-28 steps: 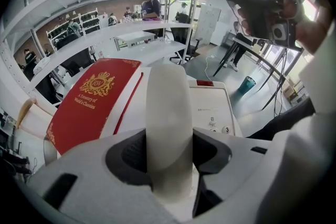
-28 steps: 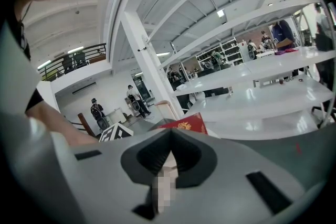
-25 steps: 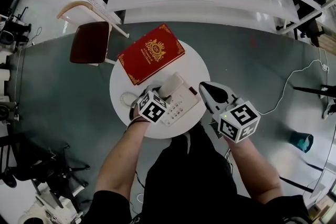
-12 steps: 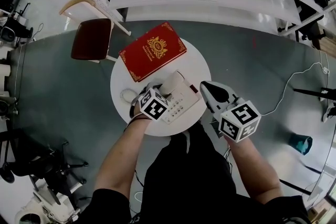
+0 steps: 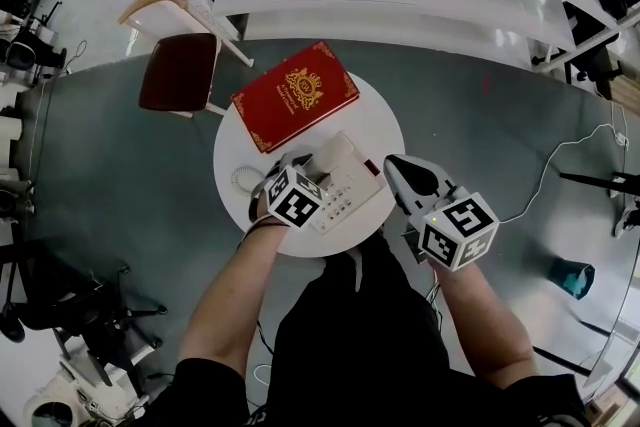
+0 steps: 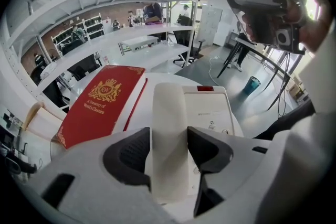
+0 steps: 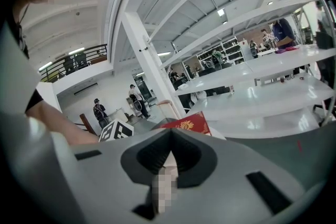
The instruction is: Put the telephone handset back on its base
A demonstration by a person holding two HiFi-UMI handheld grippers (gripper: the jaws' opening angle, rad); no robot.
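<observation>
The cream telephone handset lies lengthwise in the cradle on the left of its white base, on the round white table. My left gripper straddles the handset's near end. Its jaws are opening, and a slim gap shows beside the left pad. In the head view the handset runs out from under the left gripper, with the keypad of the base to its right. My right gripper hovers off the table's right edge, tips together and empty.
A red book lies at the table's far left, close to the phone. A coiled cord sits at the left rim. A dark red chair stands beyond the table, with white shelving behind it. The floor around is grey.
Both grippers stay where they were, the left one still over the handset on the base. Only the head view has shifted slightly.
</observation>
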